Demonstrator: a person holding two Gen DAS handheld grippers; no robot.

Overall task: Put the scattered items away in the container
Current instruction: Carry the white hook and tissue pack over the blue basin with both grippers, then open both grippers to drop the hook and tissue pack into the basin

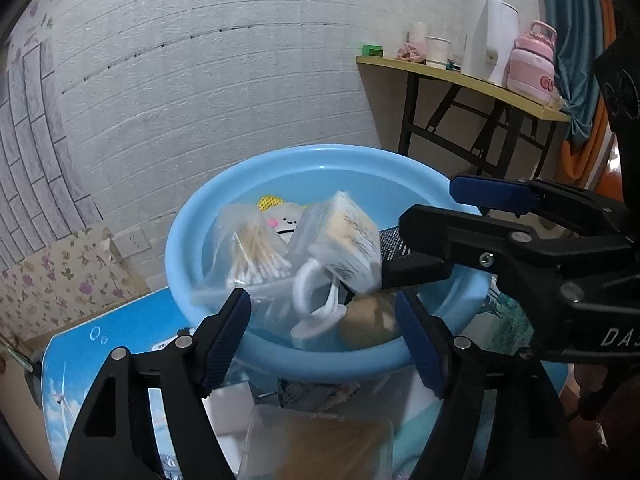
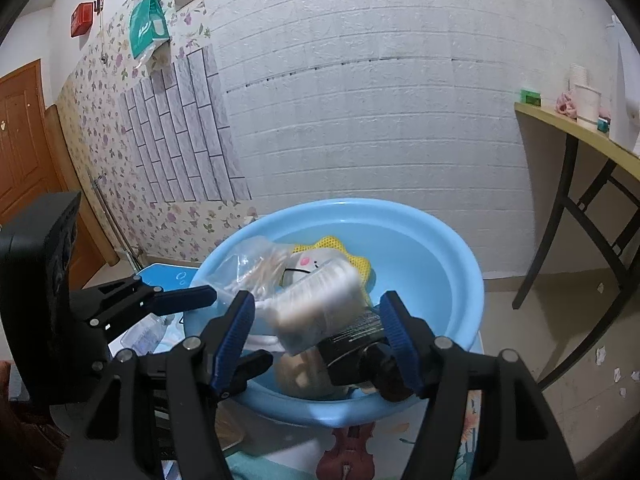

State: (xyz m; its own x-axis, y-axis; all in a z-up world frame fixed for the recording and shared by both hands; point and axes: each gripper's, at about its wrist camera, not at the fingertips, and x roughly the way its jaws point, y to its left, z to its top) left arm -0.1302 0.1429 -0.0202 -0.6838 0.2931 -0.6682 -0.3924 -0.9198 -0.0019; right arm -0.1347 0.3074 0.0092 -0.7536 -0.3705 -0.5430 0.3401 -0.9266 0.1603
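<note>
The light blue basin (image 1: 192, 216) (image 2: 448, 248) stands in front of both grippers. Inside it lie a bag of cotton swabs (image 1: 256, 256), a yellow mesh pouch with a white cartoon face (image 2: 316, 260), a white ring (image 1: 316, 300), a brown lump (image 1: 368, 320) and a black tube (image 2: 354, 332). A clear box of swabs (image 1: 346, 240) (image 2: 320, 300) shows blurred above them, touching no pad. My left gripper (image 1: 322, 308) is open at the near rim. My right gripper (image 2: 318, 312) (image 1: 428, 204) is open over the basin, with the black tube below its fingers.
A clear box of wooden sticks (image 1: 320, 448) and a white packet (image 1: 228, 408) lie on the blue picture-printed table cover (image 1: 80, 360) under my left gripper. A folding side table (image 1: 460, 76) with a kettle and a pink bottle stands at the right by the brick-pattern wall.
</note>
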